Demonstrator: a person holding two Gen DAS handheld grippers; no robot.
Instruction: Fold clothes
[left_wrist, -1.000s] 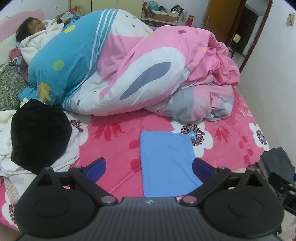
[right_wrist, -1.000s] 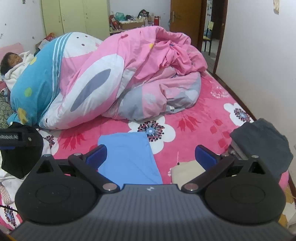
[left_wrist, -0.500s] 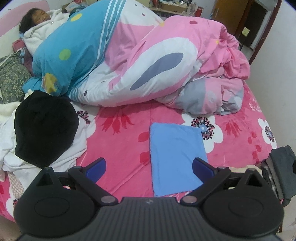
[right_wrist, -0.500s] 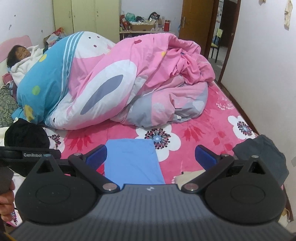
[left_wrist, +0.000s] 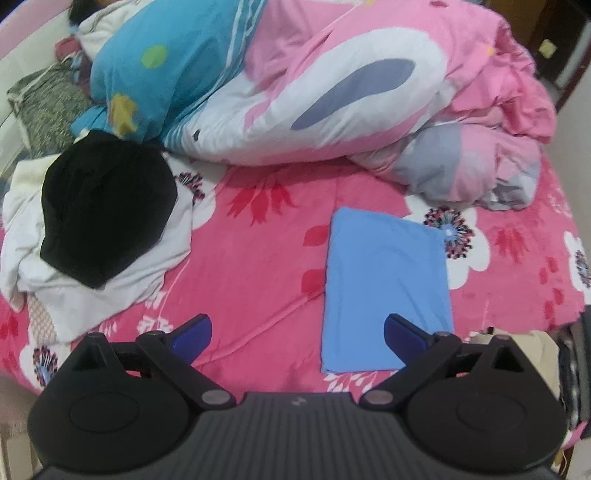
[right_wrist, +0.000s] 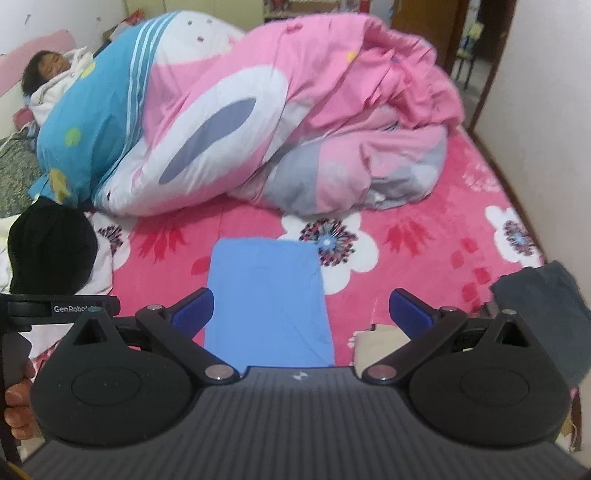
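Blue folded cloth (left_wrist: 386, 291) flat on pink floral bed (left_wrist: 258, 266), near its front edge. Left gripper (left_wrist: 297, 332) and right gripper (right_wrist: 301, 312) both spread wide, empty, above bed. Black garment (left_wrist: 105, 206) atop white clothes (left_wrist: 92, 291) at left.

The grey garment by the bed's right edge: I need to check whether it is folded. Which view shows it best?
The right wrist view. There the grey garment lies in full sight beside the open right tool, its top and edges visible. The left wrist view catches only a dark sliver at its right border, too little to judge.
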